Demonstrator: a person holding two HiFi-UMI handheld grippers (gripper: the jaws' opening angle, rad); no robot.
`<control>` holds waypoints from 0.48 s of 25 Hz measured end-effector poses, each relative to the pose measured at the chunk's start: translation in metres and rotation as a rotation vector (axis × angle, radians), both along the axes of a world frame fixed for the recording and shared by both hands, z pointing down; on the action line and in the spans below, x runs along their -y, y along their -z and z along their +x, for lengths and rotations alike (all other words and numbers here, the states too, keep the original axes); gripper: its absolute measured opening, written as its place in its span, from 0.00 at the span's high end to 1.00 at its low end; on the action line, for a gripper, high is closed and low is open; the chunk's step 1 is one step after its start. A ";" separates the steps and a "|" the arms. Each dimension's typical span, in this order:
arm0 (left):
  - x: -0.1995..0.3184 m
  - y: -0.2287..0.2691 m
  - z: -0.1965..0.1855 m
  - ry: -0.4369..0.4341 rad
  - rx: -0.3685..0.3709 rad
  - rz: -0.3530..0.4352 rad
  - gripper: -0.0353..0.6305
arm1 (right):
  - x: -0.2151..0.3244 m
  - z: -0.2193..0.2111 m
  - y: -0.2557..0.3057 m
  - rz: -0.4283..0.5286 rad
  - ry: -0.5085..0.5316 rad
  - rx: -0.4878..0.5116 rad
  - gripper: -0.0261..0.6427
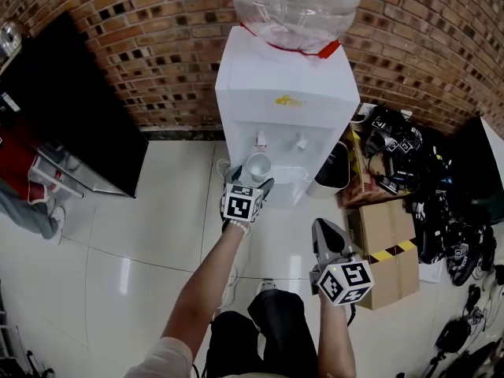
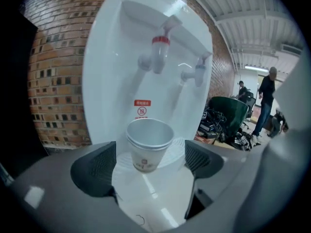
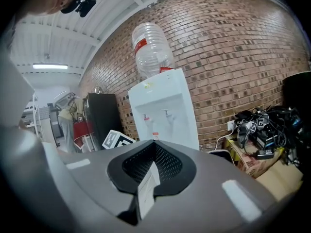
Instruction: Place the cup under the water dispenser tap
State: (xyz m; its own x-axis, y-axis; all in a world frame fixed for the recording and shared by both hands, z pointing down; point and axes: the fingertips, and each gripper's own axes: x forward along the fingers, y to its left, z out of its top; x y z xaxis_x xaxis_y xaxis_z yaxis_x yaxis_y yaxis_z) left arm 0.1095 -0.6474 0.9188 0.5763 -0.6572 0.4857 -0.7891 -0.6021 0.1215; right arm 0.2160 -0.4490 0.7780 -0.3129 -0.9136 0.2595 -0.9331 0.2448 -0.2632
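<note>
The paper cup (image 2: 149, 144) stands under the left, red tap (image 2: 159, 52), between the left gripper's (image 2: 149, 165) spread, untouching jaws. It looks light and crushable (probably slick), so a gentle grip mid-wall suits it. The right gripper (image 3: 153, 171) pinches a white slip (image 3: 147, 186).

The white water dispenser (image 1: 283, 105) stands against a brick wall (image 1: 157, 69), a clear bottle (image 1: 298, 6) on top. A cup (image 1: 258, 166) sits under the dispenser's left tap (image 1: 260, 141). The left gripper (image 1: 249, 183) is just in front of the dispenser, close by the cup. The right gripper (image 1: 327, 231) is farther out from the dispenser's right corner.
</note>
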 end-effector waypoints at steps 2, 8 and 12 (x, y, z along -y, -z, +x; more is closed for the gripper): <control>-0.023 0.016 -0.014 0.031 -0.042 -0.023 0.29 | -0.003 -0.004 0.021 -0.024 0.007 -0.009 0.96; -0.133 0.119 -0.031 -0.034 -0.163 -0.040 0.37 | -0.021 -0.024 0.108 -0.075 0.042 -0.010 0.96; -0.188 0.210 -0.045 -0.003 -0.166 -0.005 0.44 | -0.034 -0.033 0.164 -0.107 0.041 -0.004 0.96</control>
